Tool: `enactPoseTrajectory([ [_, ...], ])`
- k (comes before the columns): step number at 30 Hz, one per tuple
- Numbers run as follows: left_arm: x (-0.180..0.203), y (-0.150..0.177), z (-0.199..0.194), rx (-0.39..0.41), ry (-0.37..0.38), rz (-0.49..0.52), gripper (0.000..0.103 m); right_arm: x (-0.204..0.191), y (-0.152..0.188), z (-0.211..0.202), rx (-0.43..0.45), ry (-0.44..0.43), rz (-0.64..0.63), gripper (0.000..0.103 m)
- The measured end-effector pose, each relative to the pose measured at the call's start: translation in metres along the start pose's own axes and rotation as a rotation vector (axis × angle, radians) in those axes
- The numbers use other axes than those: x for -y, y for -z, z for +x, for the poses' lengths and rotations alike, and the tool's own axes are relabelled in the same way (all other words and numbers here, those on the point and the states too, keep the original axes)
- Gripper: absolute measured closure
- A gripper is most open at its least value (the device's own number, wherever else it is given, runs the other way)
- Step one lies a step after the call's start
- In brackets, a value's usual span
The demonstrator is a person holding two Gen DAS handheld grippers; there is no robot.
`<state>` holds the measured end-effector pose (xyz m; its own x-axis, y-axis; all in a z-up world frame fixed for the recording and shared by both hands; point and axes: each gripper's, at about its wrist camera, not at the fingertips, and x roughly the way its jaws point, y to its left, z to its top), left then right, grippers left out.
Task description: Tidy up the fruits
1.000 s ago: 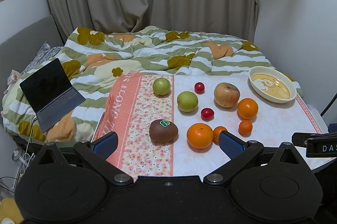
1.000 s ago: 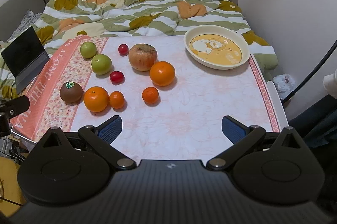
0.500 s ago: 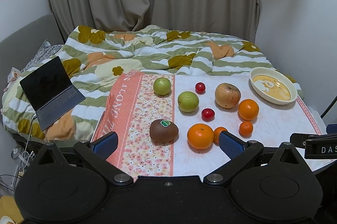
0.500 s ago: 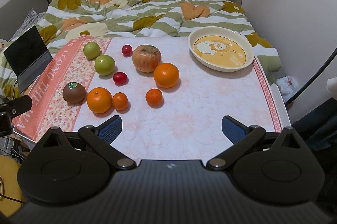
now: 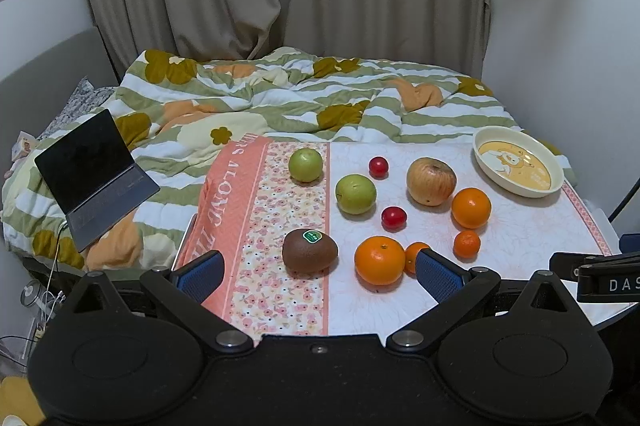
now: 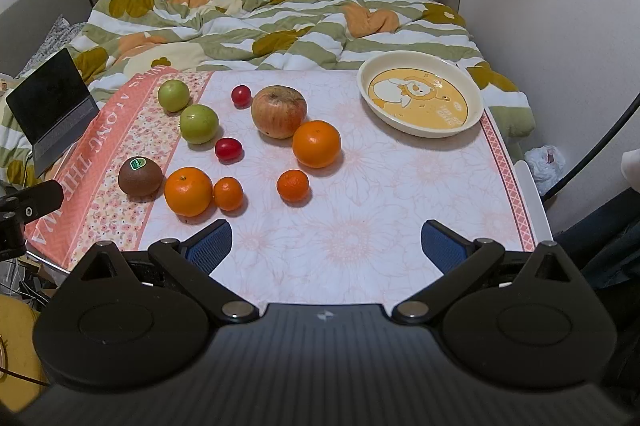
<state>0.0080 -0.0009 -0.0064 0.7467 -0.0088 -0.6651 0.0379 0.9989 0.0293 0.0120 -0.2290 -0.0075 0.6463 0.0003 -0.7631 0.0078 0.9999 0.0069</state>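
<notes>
Fruits lie loose on a cloth-covered table (image 6: pixel 360 226): a brown kiwi (image 5: pixel 309 250) (image 6: pixel 140 176), two green apples (image 5: pixel 355 193) (image 6: pixel 199 124), a red-yellow apple (image 5: pixel 431 181) (image 6: pixel 279 111), two oranges (image 5: pixel 379 260) (image 6: pixel 316 143), two small mandarins (image 6: pixel 293 185), two red cherry tomatoes (image 6: pixel 228 148). A cream plate (image 5: pixel 480 149) (image 6: pixel 476 113) with a yellow duck picture sits empty at the far right. My left gripper (image 5: pixel 320 276) is open and empty, just before the kiwi and near orange. My right gripper (image 6: pixel 326 246) is open and empty over bare cloth at the front.
A bed with a striped floral duvet (image 5: pixel 280 93) lies behind the table. An open laptop (image 5: pixel 96 177) rests on it at the left. A wall (image 6: pixel 560 5) stands close on the right. A black cable (image 6: pixel 592 153) hangs past the table's right edge.
Both grippers have risen slightly and drawn back a little, so the fruits sit lower in view. Nothing on the table has moved.
</notes>
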Motion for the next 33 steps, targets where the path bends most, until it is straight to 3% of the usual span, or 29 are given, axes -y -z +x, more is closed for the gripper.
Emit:
enactPoseTrajectory([
  [33, -0.0038, 0.0011, 0.0026, -0.008, 0.005, -0.010, 0.000, -0.0079, -0.0027, 0.0022, 0.003, 0.010, 0.006, 0.000],
])
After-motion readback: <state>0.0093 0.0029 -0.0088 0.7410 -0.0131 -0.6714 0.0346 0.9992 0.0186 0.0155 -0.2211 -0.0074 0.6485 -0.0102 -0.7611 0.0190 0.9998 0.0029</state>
